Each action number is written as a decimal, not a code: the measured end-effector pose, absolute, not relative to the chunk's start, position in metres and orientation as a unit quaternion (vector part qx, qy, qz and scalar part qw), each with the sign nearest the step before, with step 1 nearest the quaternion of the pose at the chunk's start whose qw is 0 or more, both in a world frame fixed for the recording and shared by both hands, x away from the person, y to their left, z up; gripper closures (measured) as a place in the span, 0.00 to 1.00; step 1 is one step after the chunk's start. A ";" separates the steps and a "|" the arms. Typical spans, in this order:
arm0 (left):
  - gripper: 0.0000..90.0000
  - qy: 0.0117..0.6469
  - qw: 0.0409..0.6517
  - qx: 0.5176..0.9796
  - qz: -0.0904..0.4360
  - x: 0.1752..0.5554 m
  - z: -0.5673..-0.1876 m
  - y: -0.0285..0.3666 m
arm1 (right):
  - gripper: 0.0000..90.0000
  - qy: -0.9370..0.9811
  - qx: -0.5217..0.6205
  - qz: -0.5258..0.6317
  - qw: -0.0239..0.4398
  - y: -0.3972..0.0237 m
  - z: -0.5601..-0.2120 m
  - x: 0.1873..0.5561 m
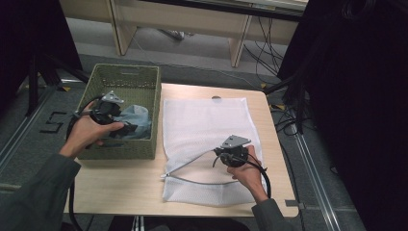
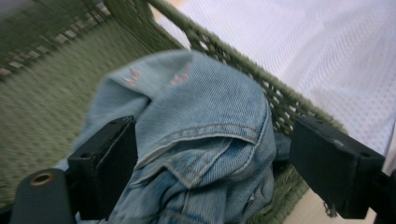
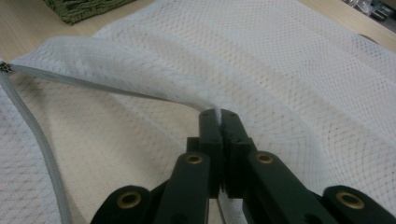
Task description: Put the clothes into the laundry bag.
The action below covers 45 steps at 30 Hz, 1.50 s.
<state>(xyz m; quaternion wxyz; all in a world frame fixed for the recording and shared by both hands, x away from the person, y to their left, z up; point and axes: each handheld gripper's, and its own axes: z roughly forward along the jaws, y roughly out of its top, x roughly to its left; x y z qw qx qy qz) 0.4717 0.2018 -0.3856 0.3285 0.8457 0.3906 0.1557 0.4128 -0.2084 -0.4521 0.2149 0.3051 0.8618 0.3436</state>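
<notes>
In the left gripper view the basket (image 2: pixel 56 93) floor smears into blur, and the jeans (image 2: pixel 201 140) run off the bottom edge. From above, the left gripper (image 1: pixel 126 129) covers part of them, its jaw tips lost against the denim.

Light wooden table (image 1: pixel 130 185); pale desk legs (image 1: pixel 238 45), cables (image 1: pixel 262 43) behind.

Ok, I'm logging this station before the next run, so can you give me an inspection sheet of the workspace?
Surface: wooden table, bare at the front left.
Job's things: denim garment in the green basket; white mesh bag lying flat, zipper open, top edge lifted.
Clutter: nothing seen.
Grippers: left gripper open around the denim; right gripper shut on the bag's edge.
Cables: black cable trails from the right gripper; more cables on the floor.
Surroundings: wooden furniture legs behind, dark curtains at the sides.
</notes>
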 end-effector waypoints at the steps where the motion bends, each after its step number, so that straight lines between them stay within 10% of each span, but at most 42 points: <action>1: 0.16 0.384 0.315 0.856 0.146 0.476 -0.388 0.200 | 1.00 0.862 0.305 0.344 0.215 -0.208 -0.452 0.413; 6: 0.17 0.386 0.250 0.881 0.112 0.493 -0.399 0.186 | 1.00 0.862 0.302 0.344 0.215 -0.208 -0.452 0.413; 11: 0.75 0.406 0.187 0.883 0.141 0.523 -0.401 0.184 | 1.00 0.864 0.295 0.346 0.217 -0.208 -0.453 0.414; 18: 0.79 0.493 0.213 0.825 0.177 0.555 -0.400 0.222 | 1.00 0.863 0.295 0.348 0.217 -0.209 -0.454 0.415; 22: 0.71 0.509 0.217 0.814 0.179 0.558 -0.401 0.229 | 1.00 0.864 0.295 0.345 0.216 -0.210 -0.454 0.416; 29: 0.20 0.485 0.254 0.830 0.108 0.542 -0.390 0.213 | 1.00 0.863 0.299 0.347 0.212 -0.211 -0.454 0.416; 45: 0.03 0.380 0.164 0.904 0.109 0.543 -0.421 0.176 | 0.99 0.866 0.305 0.339 0.206 -0.211 -0.454 0.415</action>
